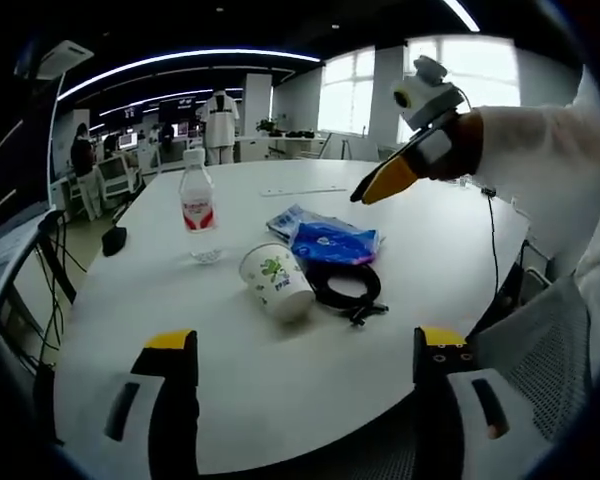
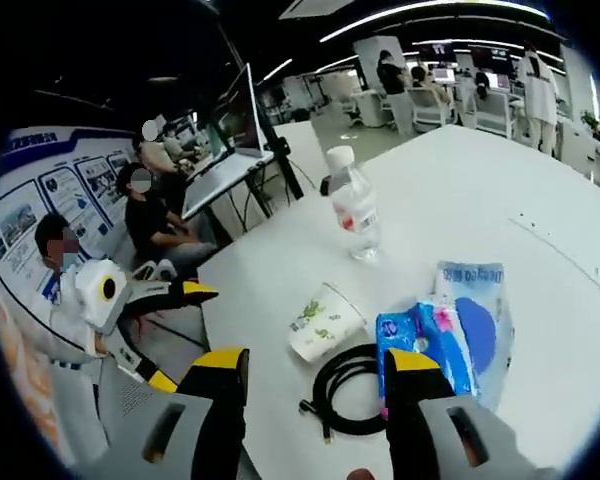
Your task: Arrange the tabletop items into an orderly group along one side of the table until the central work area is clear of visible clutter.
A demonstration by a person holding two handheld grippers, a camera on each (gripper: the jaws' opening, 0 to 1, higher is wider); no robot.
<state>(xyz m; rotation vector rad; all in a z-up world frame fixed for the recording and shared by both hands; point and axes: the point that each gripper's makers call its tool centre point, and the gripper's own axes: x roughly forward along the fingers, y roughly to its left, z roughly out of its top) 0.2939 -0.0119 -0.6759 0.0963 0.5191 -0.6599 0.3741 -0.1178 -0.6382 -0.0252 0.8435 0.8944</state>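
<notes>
Open office, bright windows (image 1: 352, 92), ceiling light strips (image 1: 190, 55), wall posters (image 2: 25, 205)

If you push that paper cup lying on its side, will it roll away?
Probably. The white paper cup with green print lies on its side on the smooth white round table, so it would likely roll in a curve. It looks empty, so probably light. Its thin wall may crush if squeezed.

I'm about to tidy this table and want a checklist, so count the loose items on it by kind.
Water bottle: 1
Paper cup, lying on its side: 1
Blue plastic packets: 2
Coiled black cable: 1
Total: 5
</notes>
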